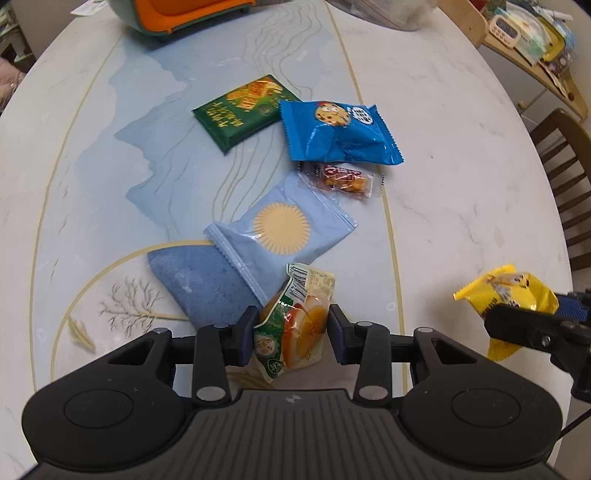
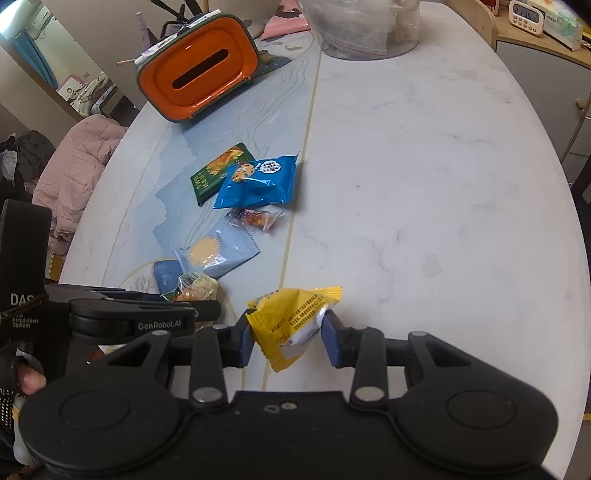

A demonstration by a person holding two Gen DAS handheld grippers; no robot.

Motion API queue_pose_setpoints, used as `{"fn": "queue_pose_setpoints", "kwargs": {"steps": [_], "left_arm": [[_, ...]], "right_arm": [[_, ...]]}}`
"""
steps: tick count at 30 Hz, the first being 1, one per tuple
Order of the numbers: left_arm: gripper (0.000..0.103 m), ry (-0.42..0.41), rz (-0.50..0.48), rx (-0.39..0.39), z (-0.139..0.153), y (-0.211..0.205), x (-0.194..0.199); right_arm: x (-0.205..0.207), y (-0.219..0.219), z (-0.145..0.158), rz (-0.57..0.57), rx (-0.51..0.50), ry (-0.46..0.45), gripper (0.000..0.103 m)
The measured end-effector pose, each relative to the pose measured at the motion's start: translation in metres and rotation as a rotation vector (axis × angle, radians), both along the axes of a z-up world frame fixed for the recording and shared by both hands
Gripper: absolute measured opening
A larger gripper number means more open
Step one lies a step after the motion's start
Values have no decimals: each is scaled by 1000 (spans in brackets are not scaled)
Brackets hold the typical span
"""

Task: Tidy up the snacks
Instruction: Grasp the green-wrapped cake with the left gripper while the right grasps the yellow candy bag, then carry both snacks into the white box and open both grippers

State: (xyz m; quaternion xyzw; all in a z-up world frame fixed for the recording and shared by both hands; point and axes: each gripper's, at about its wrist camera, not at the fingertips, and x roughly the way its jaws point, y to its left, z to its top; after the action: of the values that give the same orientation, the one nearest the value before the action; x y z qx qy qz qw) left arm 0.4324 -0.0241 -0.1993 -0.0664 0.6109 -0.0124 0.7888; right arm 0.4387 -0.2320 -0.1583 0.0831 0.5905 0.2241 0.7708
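Note:
My left gripper [image 1: 291,314] is shut on a green-and-orange snack packet [image 1: 295,332], a pad against each side, low over the table [image 1: 461,147]. The same packet [image 2: 192,288] pokes out past the left gripper in the right wrist view. My right gripper [image 2: 287,319] is shut on a crumpled yellow snack packet [image 2: 291,314], held above the table's near edge; that packet [image 1: 509,291] also appears at the right of the left wrist view. On the table lie a light-blue sun packet [image 1: 280,229], a small clear red packet [image 1: 343,181], a blue cookie packet [image 1: 340,133] and a green packet [image 1: 245,109].
An orange box with a slot [image 2: 199,74] stands at the far left of the table, and a clear plastic tub [image 2: 365,29] at the far edge. A wooden chair [image 1: 565,177] and a cluttered shelf [image 1: 535,48] are to the right. A pink jacket [image 2: 77,162] lies beyond the left edge.

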Motion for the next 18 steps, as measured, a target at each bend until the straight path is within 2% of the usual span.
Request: {"fn": "queue_pose_setpoints", "kwargs": {"steps": [7,18], "left_arm": [[39,-47,32,-44,44,18,-17],[39,-168,50,-40,136,44,-61]], "right_arm": [[-17,0,28,-2,4,-30,37],[-58,3,106,4,21,-143,37]]}}
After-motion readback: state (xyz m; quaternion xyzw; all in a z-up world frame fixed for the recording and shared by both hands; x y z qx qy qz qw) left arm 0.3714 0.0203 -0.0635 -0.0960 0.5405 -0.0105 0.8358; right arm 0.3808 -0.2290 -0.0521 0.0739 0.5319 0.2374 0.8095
